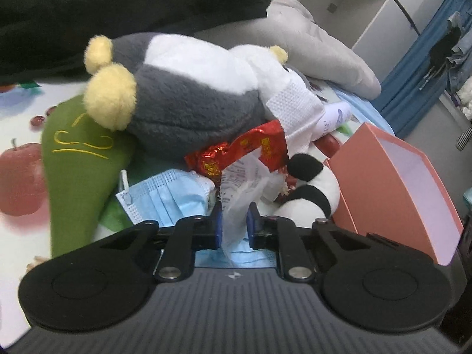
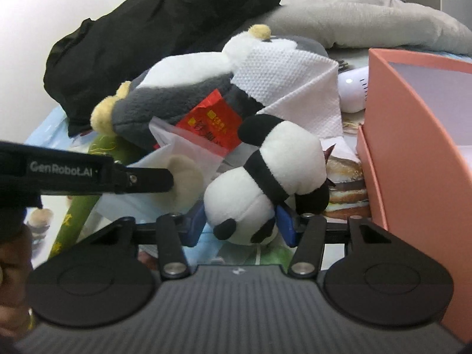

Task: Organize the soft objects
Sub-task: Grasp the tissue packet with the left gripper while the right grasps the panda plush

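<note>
A: Left claw point(image 1: 234, 221)?
B: Pinched on a thin clear plastic wrapper point(image 1: 244, 188), 12 o'clock from it, over a blue face mask point(image 1: 168, 194). Feather-light, crinkly, slips easily.
A: Right claw point(image 2: 240, 224)?
B: Blue pads hug the panda plush point(image 2: 265, 177) head, closed on it, on the bed. Soft, light, squashes; grip the round head or body.
A: Farther?
B: Grey penguin plush point(image 2: 165, 100) at 11, pink box point(image 2: 413, 147) at 2.

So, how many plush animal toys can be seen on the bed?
2. The large grey-and-white plush penguin lies on top of the pile; the small black-and-white plush panda lies beside the pink box. Others may be hidden.
</note>
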### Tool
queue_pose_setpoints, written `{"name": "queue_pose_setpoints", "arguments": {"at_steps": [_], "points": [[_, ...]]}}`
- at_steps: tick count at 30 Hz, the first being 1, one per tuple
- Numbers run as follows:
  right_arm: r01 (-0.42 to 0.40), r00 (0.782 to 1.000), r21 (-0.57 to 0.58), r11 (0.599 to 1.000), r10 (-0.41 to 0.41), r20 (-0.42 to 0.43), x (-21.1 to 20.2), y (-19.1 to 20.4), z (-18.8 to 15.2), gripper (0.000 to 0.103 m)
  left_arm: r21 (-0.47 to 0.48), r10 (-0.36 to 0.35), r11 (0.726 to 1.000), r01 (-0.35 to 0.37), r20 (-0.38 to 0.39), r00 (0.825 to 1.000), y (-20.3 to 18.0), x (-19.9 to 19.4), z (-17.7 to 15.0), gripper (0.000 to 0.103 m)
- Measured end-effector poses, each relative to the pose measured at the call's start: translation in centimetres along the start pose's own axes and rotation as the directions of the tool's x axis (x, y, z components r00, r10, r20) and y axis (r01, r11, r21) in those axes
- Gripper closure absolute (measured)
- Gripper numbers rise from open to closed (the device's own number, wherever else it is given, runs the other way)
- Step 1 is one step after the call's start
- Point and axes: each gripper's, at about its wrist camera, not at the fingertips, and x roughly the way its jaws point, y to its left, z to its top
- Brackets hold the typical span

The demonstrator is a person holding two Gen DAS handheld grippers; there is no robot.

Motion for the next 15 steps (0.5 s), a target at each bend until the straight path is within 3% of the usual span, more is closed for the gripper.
{"name": "queue_pose_setpoints", "arguments": {"at_steps": [15], "points": [[-0.052,0.998,-0.070,0.996,0.054,0.028,-8.1,1.6,-3.1,0.053,0.060,0.109,0.992,-0.112,0.045,0.993,-2.7,-7.7,-4.4,0.092]]}}
